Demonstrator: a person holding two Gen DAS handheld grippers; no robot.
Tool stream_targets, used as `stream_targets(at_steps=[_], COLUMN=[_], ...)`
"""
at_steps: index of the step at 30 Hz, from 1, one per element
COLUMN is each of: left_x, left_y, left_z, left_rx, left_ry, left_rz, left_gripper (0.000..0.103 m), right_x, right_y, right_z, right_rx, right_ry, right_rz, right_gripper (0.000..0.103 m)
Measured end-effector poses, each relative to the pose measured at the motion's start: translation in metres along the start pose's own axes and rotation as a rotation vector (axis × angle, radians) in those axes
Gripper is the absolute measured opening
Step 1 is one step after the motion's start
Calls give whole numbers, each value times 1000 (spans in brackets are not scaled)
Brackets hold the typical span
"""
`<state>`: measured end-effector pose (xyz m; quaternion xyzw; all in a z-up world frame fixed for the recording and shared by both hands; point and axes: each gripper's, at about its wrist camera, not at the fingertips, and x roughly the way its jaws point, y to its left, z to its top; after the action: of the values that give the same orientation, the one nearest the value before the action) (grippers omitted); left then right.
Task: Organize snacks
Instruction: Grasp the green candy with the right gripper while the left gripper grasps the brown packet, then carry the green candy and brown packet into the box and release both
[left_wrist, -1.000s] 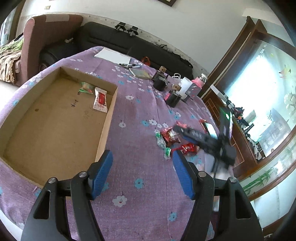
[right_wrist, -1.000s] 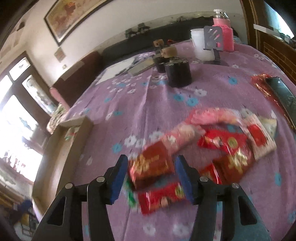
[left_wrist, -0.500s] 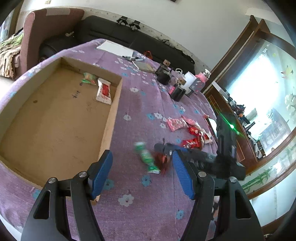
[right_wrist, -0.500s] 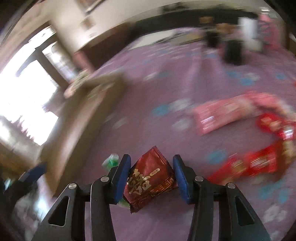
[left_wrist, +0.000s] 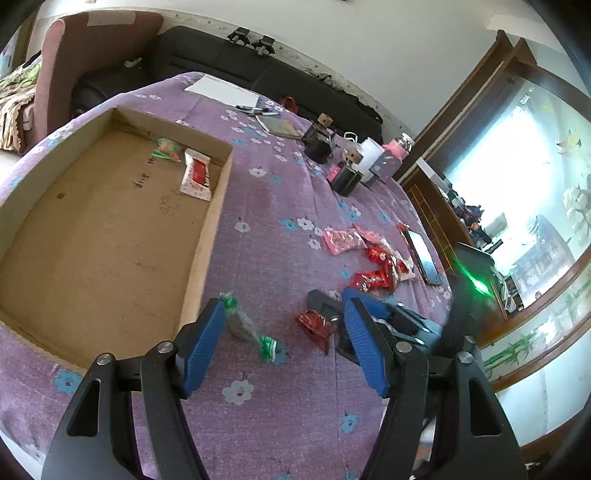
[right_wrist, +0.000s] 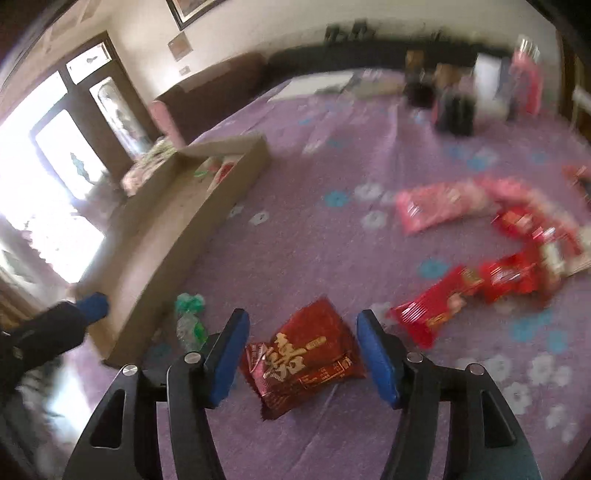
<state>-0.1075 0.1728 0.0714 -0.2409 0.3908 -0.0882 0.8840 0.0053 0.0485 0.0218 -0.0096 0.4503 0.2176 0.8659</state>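
Note:
A dark red snack packet (right_wrist: 301, 356) lies on the purple cloth between the blue pads of my right gripper (right_wrist: 301, 349), which is open; the pads stand apart from it. It also shows in the left wrist view (left_wrist: 316, 326). A green-ended wrapped candy (left_wrist: 245, 326) lies between the pads of my open left gripper (left_wrist: 284, 339), near the left pad; it also shows in the right wrist view (right_wrist: 188, 319). A shallow cardboard box (left_wrist: 207, 236) holds a red-and-white packet (left_wrist: 197, 179) and a green one (left_wrist: 168, 149). More red and pink packets (left_wrist: 369, 254) lie further right.
A phone (left_wrist: 423, 253) lies beside the packet pile. Dark cups (left_wrist: 345, 177), a white jar (left_wrist: 369, 157) and a pink bottle (left_wrist: 393, 153) stand at the far side. Paper and pens (left_wrist: 223, 90) lie at the back. The table edge drops off at right.
My right gripper has carried the dark red packet towards the box and opened; the packet now lies on the cloth. The green candy sits closer between my left pads.

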Motion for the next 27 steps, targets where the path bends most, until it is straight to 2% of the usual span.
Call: stream_targets(at_steps=[1,3,6,8,12,14,17,21,27], left_x=[-2,-9,-20,-25,-26,-24,-17,0,58], left_y=[2,7,16,21,26,25,19,0,-41], left_z=[1,5,9,10,9,9,10,7,-6], left_rx=[-5,-17,-47,-58,-63,-52,-22,55,234], left_ry=[-8,-32,-68,-81,-70,-59,-30,22,125], left_rz=[5,15,18,24,29,26,21,29,35], left_gripper=[67,67,67,67,67,67,67,67,66], right_x=[-6,-20,-18,-5,29,34,22,-18,-60], right_y=[5,18,49,67,86,85,69,36,-46], right_z=[-1,-2,-5,-10,-13,-12,-14,-28,-55], right_rx=[-16,-58,-183,-248,-285,-263,-218,-144,13], right_ry=[-44,-96,-49,-4,75,86,80,53,20], right_rz=[1,85,188,188,144,152,160,195,82], right_gripper=[64,64,60,41,19,19,19,19,19])
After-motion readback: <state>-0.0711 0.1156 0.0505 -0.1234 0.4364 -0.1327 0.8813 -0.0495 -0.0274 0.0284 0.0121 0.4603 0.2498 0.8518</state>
